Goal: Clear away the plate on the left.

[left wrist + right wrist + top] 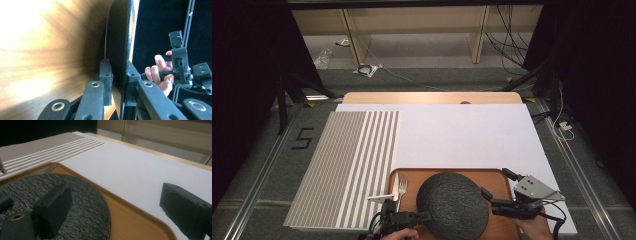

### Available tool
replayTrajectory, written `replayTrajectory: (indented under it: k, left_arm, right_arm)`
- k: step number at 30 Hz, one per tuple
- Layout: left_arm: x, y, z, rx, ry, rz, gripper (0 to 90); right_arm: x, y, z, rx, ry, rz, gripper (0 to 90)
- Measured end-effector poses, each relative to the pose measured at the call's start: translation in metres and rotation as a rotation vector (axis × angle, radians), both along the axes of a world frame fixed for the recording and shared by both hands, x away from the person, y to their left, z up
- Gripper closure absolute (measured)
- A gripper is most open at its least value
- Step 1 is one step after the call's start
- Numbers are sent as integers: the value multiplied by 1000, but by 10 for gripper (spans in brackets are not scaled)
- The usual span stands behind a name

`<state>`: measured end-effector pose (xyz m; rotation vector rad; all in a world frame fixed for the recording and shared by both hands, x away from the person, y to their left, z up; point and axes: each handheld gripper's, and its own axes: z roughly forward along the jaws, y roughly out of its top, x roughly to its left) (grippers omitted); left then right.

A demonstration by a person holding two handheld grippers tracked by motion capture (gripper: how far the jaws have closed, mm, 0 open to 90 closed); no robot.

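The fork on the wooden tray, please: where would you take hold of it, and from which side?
Grip the silver metal fork at its handle end, near the person, coming from above. It lies flat on the brown wooden tray, close beside the dark round textured plate, so side access looks tight. The left gripper is shut on the plate's rim.

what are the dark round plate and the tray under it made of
The plate looks like dark stone or slate-style ceramic: its matte charcoal top has a rough, bark-like texture. It could also be textured melamine. The tray seems to be wood or a wood-look laminate: warm orange-brown, with a smooth raised rim, rounded corners and a slight sheen.
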<state>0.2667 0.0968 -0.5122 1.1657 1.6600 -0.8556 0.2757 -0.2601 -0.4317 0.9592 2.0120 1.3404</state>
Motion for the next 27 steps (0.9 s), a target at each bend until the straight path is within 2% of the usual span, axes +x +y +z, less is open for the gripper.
replayTrajectory:
  k: [4,7,8,9,11,12,15,18,21,22,27]
  left_arm:
    - [0,-1,-1,24,-9,-17,751]
    - [0,-1,-2,28,8,-31,729]
    - [1,-1,-2,45,2,-47,678]
    - [1,-1,-2,42,0,-54,639]
    - [1,-1,-1,49,-9,-62,638]
    - [2,-1,0,48,-12,-65,589]
    - [4,-1,4,58,-27,-89,542]
    - [6,-1,5,63,-25,-107,481]
    - [7,-1,6,91,-28,-134,458]
    - [7,-2,7,97,-24,-138,420]
    - [7,-1,13,133,-59,-167,365]
  right_arm:
    - [0,0,0,-1,0,0,119]
    - [0,0,0,-2,0,1,119]
    - [0,0,0,-3,0,2,119]
    - [0,0,0,0,0,4,119]
    - [0,0,0,-1,0,3,119]
    - [0,0,0,-1,0,4,119]
    - [0,0,0,-1,2,4,119]
    - [-1,1,0,-2,2,6,119]
    - [-1,1,0,-3,2,6,119]
    - [-1,1,0,-3,2,7,119]
    - [0,1,0,-4,2,8,119]
